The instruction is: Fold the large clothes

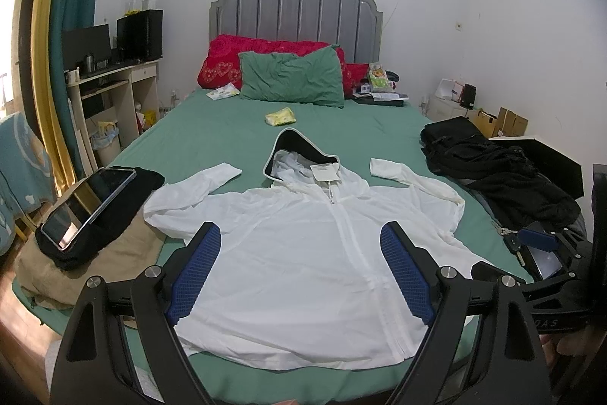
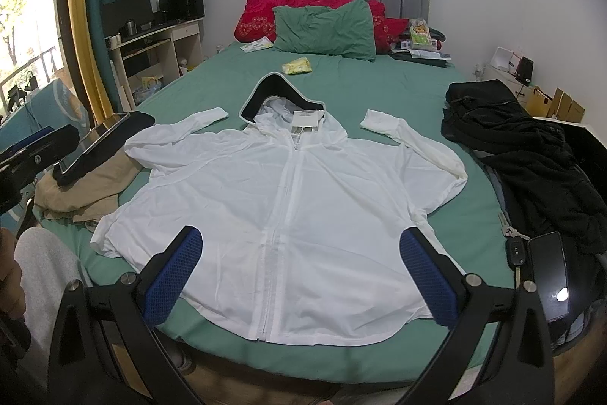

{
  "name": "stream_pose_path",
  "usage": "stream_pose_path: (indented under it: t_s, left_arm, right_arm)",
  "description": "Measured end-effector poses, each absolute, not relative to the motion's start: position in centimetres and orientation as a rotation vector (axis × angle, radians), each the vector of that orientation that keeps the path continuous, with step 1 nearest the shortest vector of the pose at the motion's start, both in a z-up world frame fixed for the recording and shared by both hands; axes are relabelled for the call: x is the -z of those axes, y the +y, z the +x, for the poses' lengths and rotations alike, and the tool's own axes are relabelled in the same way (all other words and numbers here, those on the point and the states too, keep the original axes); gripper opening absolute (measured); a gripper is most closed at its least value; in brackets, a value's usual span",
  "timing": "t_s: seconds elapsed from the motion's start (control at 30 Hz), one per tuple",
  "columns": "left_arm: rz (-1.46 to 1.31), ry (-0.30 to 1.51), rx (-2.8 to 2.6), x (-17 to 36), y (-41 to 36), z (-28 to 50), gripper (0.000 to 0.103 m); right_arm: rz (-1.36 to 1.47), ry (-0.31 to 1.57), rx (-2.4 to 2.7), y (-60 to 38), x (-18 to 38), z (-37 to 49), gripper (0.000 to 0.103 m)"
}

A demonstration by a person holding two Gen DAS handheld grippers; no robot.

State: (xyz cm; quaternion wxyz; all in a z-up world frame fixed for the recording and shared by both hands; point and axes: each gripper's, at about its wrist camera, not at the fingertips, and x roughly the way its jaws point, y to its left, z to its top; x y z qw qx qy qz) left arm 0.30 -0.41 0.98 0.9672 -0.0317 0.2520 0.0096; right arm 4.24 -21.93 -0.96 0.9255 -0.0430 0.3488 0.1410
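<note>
With both tools, left tool (image 1: 299,245) and right tool (image 2: 303,253), spread wide and empty above the flat white hooded jacket (image 2: 273,192), you haven't started folding; next, grip a sleeve (image 2: 413,143).

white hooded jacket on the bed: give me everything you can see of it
The white hooded jacket is thin, lightly creased fabric lying flat, front up, on the green sheet. The zip is closed, a paper tag sits at the neck, and the hood shows a dark lining. Both sleeves spread out, cuffs bent toward the hood. Its left edge meets tan clothing. Neither gripper touches it.

A green pillow (image 1: 292,76) leans on red bedding (image 1: 224,57); a tablet (image 1: 89,205) and keys (image 2: 510,230) flank the bed's foot.
</note>
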Motion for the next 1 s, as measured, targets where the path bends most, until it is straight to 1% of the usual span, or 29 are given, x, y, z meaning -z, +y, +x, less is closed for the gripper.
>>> stream_pose_path:
  t_s: [0.63,1.0]
  left_arm:
    - [-0.064,0.508,-0.018,-1.0,-0.3,0.3,0.088]
    - [-0.041,0.509,-0.001,-2.4,-0.9,1.0,0.088]
  right_arm:
    - [-0.089,0.714,-0.290,-21.9,0.9,4.3,0.102]
    - [-0.087,0.720,-0.290,-22.1,0.9,4.5,0.102]
